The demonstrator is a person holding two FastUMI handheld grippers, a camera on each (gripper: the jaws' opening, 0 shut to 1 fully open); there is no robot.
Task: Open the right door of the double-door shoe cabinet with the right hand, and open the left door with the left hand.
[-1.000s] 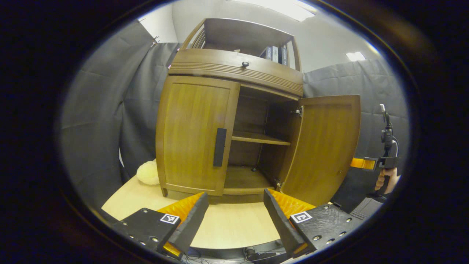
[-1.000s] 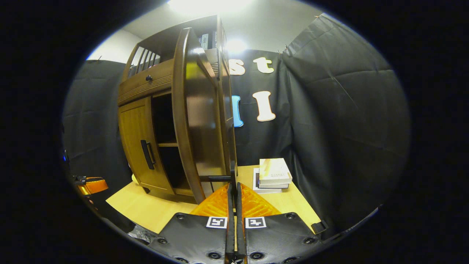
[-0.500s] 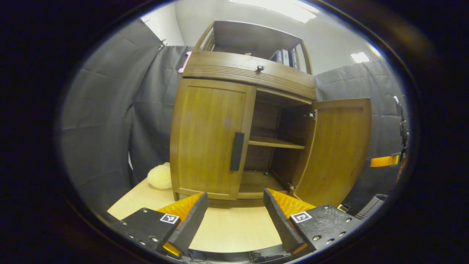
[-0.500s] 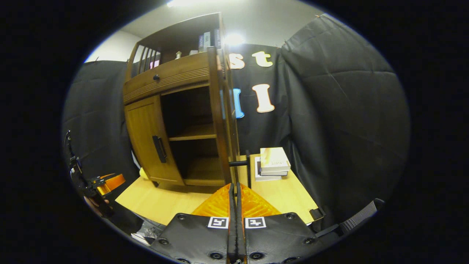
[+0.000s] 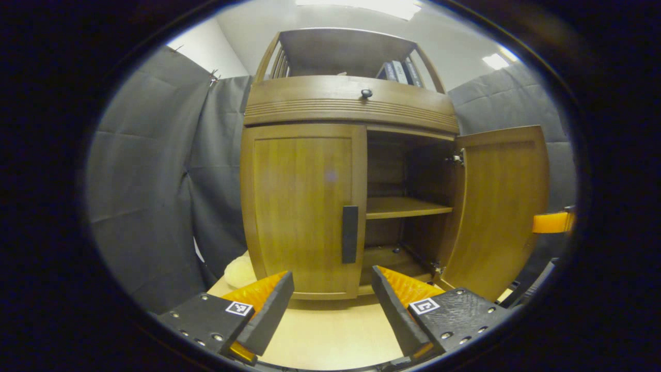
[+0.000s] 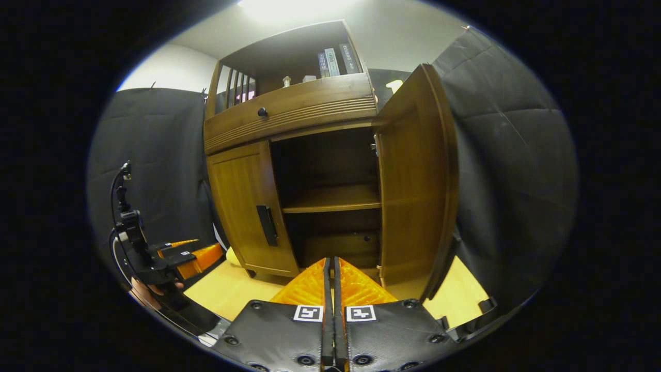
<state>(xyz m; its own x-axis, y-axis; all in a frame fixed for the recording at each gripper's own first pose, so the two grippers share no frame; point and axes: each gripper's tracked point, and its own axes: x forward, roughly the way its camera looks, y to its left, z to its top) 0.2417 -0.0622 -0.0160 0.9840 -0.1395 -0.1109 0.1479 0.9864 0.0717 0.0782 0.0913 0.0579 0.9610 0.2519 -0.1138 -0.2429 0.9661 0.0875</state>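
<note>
Shoe cabinet (image 5: pixel 330 170) upright on the pale surface (image 5: pixel 330 330), just beyond the left hand-held gripper (image 5: pixel 330 299) with fingers spread wide and grasping nothing; right hand-held gripper (image 6: pixel 330 289) clenched on nothing, fingers pressed together. Left door (image 5: pixel 302 212) shut, likely rigid wood on hinges, best taken by the dark vertical handle (image 5: pixel 349 234) at its inner edge. Right door (image 5: pixel 503 206) swung wide, pale fluffy thing (image 5: pixel 238 271) at the cabinet's foot possibly in the left door's swing, books (image 6: pixel 335 61) on top.
</note>
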